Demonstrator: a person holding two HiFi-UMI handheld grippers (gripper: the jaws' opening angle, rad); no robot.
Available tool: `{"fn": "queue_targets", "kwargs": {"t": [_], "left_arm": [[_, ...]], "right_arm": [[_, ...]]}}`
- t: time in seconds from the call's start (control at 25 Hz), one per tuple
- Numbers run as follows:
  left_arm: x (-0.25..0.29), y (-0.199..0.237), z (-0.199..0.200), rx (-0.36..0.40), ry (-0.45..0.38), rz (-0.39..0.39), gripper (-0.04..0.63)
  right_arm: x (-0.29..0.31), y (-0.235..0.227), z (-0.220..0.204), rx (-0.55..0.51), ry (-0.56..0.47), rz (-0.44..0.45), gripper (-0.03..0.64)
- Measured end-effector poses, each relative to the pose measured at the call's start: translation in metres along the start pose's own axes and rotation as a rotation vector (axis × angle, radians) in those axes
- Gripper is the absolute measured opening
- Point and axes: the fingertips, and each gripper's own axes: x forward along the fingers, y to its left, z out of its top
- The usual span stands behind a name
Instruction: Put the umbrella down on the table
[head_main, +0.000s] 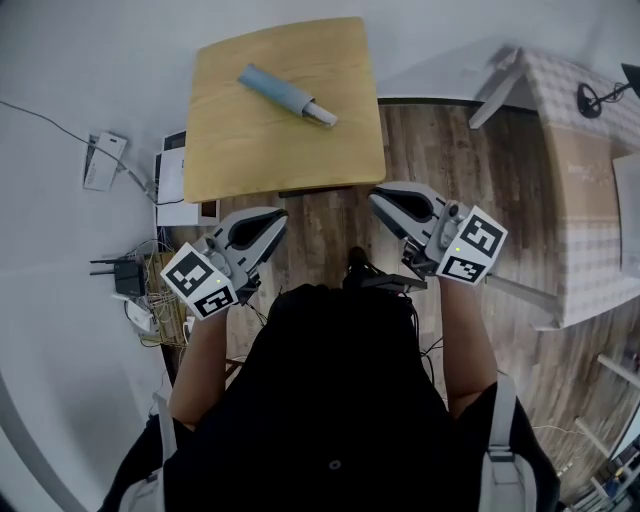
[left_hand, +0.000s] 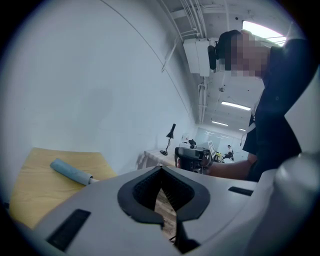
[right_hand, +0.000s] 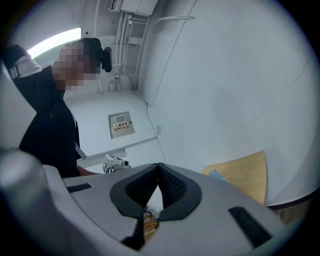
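Seen from above, a folded light-blue umbrella (head_main: 288, 95) lies flat on a square pale-wood table (head_main: 240, 150). It rests slantwise on the far half of the table, its pale end pointing toward the table's right side. Nothing touches it. A person (head_main: 335, 400) in a dark top stands at the table's near edge and holds a tool in each hand. Both tools hang over the wood floor (head_main: 440, 150), just off the near edge and well apart from the umbrella. The left tongs (head_main: 280, 215) sit below the table's near edge, toward its left corner. Their tips are pressed together with nothing between them. The right tongs (head_main: 378, 197) sit by the near right corner, also pressed together and empty. Both tips angle inward toward each other. Left of the table, cables (head_main: 150, 290) and small boxes lie tangled on the floor. Right of the table stands a surface under a checked cloth (head_main: 590, 200).
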Motion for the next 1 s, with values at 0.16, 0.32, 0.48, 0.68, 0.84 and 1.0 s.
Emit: {"fn": "queue_targets", "kwargs": {"t": [0.16,0.32,0.48,0.68,0.84,1.0], "left_arm": [[-0.008,-0.025,0.002,0.027,-0.036,-0.05,0.012],[-0.04,-0.057,-0.007,0.037,-0.085,-0.077,0.012],[-0.096,-0.081,-0.043,-0.02,-0.117,-0.047,0.012],[-0.16,-0.097,-0.099,-0.114,-0.126,-0.002,0.012],[-0.184,-0.107,-0.12,-0.136,-0.148,0.008,0.012],[-0.185,-0.127,-0.111,-0.107,-0.181,0.0,0.012]], "right_arm": [[-0.007,0.029,-0.003,-0.029,0.013,-0.024,0.018],[-0.01,0.07,-0.02,-0.044,0.042,-0.059,0.018],[-0.004,0.116,-0.048,-0.043,0.085,-0.094,0.018],[0.006,0.161,-0.086,-0.027,0.135,-0.14,0.018],[0.005,0.184,-0.104,-0.011,0.16,-0.172,0.018],[-0.003,0.201,-0.1,-0.047,0.175,-0.171,0.018]]}}
